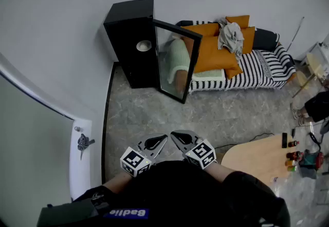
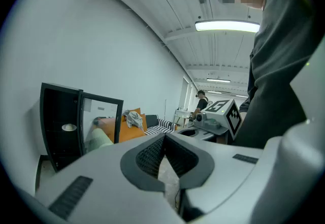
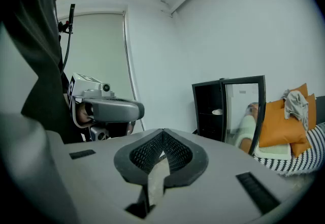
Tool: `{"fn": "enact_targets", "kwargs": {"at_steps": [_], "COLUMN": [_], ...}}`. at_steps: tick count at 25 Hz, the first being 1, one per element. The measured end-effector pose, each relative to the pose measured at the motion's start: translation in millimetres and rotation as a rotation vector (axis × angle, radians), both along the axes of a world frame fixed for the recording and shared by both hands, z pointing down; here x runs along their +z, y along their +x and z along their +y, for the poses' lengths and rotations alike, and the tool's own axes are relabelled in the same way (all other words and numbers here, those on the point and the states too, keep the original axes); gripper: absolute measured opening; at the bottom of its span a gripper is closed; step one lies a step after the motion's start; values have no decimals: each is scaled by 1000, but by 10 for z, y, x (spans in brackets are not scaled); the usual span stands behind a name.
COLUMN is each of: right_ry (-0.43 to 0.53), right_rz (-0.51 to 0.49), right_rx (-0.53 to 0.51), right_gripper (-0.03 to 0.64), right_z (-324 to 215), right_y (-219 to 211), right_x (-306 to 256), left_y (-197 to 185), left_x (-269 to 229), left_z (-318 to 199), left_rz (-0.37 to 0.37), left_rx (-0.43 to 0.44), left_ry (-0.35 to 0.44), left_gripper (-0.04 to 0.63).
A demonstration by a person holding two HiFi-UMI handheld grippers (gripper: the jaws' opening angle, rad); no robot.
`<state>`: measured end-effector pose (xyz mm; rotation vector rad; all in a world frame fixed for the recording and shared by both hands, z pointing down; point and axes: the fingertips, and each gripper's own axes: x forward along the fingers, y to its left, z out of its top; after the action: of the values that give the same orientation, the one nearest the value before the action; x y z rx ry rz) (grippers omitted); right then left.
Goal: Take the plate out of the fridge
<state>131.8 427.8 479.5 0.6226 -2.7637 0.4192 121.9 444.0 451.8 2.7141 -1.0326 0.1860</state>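
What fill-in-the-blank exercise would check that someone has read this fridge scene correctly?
1. The glass door of the small black fridge stands ____.
2. The white round plate rests on a shelf ____ the fridge.
3. The left gripper and the right gripper hold nothing, and the jaws of both are ____.
4. The fabric cushions on the black-and-white striped sofa are ____ in colour.

Missing words: open; inside; shut; orange
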Motion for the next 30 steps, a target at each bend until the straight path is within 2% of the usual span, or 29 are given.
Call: {"fn": "enact_targets", "kwargs": {"at_steps": [11, 20, 30], "right_ry": [-8, -18, -25], "right_rz": [2, -22, -52], "right_rx": [-1, -1, -28], "right_gripper": [11, 11, 11], "right_z": [42, 31, -129], "right_y": [25, 87, 273], "right_x": [-8, -16, -12], "left_y": [4, 60, 224], "left_x": [51, 21, 11], "left_z": [58, 49, -99], "left_rz": [-23, -33, -49], "left_rx": [-6, -17, -70], "left_ry": [-33, -16, -13], "left_gripper": [5, 5, 5]}}
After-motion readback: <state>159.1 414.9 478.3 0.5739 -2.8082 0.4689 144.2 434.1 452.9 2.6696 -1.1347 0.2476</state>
